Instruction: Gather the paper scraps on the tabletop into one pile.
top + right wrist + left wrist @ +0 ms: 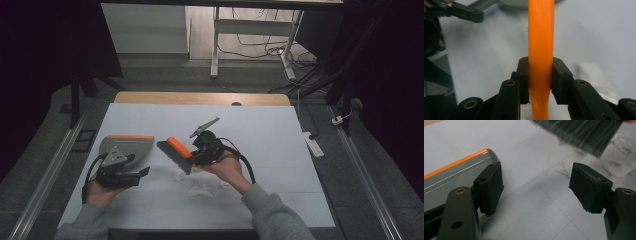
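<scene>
A hand brush [175,151] with an orange back and dark bristles hangs tilted over the middle of the white mat [260,130]. My right gripper [194,159] is shut on its orange handle [541,37], with both pads pressed against it. The bristles [584,132] hover above torn white paper scraps [200,189] lying on the mat. A grey dustpan [125,145] with an orange lip rests on the mat at the left. My left gripper [139,166] is open beside the dustpan [456,173], which lies just outside its left jaw. Between the jaws there is only bare mat.
More paper scraps [621,142] lie beyond the left gripper's right jaw. The wooden table edge [200,97] borders the mat at the back. A power strip [314,142] lies on the floor to the right, and table legs and cables [260,47] stand farther back.
</scene>
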`<act>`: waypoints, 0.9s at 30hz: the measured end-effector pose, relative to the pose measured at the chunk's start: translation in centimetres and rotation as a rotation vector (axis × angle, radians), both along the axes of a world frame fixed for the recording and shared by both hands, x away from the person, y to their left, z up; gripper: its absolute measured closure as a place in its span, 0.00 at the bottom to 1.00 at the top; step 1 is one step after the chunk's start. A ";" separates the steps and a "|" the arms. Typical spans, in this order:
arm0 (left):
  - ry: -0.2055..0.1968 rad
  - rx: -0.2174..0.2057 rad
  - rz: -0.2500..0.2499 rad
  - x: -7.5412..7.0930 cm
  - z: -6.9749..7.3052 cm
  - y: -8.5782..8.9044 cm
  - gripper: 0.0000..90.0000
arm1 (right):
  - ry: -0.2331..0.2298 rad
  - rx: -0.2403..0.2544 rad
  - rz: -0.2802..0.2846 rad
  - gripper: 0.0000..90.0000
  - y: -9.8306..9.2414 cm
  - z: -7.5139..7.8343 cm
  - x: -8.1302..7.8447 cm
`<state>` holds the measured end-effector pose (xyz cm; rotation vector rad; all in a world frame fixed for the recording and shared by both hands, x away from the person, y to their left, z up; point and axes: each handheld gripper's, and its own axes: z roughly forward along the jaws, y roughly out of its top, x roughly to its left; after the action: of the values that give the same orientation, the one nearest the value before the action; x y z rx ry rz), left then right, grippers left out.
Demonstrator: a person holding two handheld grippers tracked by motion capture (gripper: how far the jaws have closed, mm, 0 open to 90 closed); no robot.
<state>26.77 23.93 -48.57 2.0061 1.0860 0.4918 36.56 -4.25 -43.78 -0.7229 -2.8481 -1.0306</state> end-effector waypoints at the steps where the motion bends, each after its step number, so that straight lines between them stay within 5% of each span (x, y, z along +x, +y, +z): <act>1: 0.001 -0.001 -0.001 0.0 0.0 0.0 0.31 | 0.009 0.009 0.008 0.79 0.6 -0.3 -0.2; 8: 0.005 0.001 -0.005 0.0 -0.1 0.0 0.31 | 0.077 0.048 0.034 0.79 4.5 -2.7 -0.4; 11: 0.005 0.000 -0.008 0.0 -0.1 0.0 0.31 | 0.076 0.011 0.018 0.79 4.9 -3.5 -0.2; 19: 0.009 0.007 -0.010 0.1 -0.2 0.0 0.31 | 0.007 -0.041 -0.122 0.79 0.3 -3.1 1.3; 24: 0.016 0.016 -0.017 0.1 -0.3 -0.3 0.31 | -0.024 -0.021 -0.168 0.79 -2.5 -2.4 1.5; 27: 0.018 0.016 -0.015 0.1 -0.4 -0.3 0.31 | -0.043 0.037 -0.152 0.79 -3.4 -0.9 0.9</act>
<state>26.88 23.67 -48.95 2.0349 1.0798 0.4773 37.49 -7.66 -44.70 -0.9383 -2.8387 -1.1270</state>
